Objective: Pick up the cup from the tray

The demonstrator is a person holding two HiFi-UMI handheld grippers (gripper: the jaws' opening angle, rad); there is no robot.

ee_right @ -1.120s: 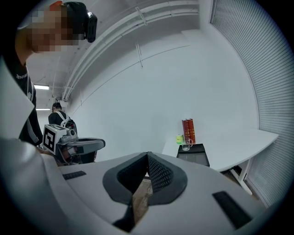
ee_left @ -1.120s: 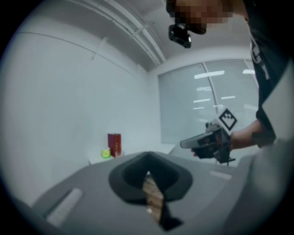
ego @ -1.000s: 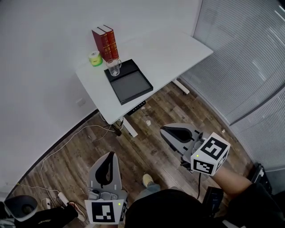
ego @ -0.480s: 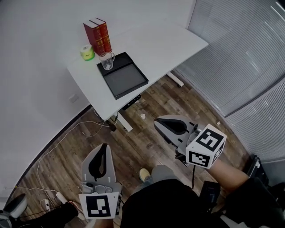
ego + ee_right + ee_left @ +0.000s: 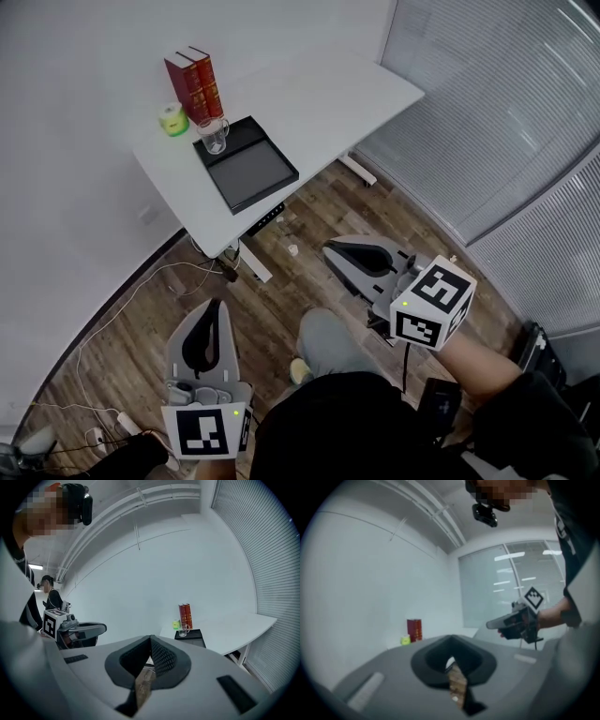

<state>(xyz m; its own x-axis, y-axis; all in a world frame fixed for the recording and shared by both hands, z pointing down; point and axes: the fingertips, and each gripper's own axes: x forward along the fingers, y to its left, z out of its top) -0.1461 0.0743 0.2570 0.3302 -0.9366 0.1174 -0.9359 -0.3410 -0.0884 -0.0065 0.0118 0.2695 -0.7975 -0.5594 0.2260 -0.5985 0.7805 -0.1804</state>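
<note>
A clear glass cup (image 5: 215, 137) stands at the far corner of a black tray (image 5: 253, 178) on a white table (image 5: 319, 103), far ahead of both grippers. The right gripper view shows the cup (image 5: 182, 630) small on the tray (image 5: 192, 635). My left gripper (image 5: 217, 307) hangs low over the wooden floor, shut and empty. My right gripper (image 5: 330, 252) is held out at the right, also shut with nothing in it. In their own views, the left gripper (image 5: 451, 639) and the right gripper (image 5: 151, 638) both point toward the table.
Two red books (image 5: 190, 84) and a green roll (image 5: 171, 119) stand just behind the tray. Cables (image 5: 141, 291) and a power strip (image 5: 94, 436) lie on the floor at the left. Slatted blinds (image 5: 506, 112) line the right side. Another person (image 5: 49, 597) stands at the left.
The table has slid up and left in the head view as I move. A grey-trousered leg has swung forward between the grippers. Both grippers stay shut.
</note>
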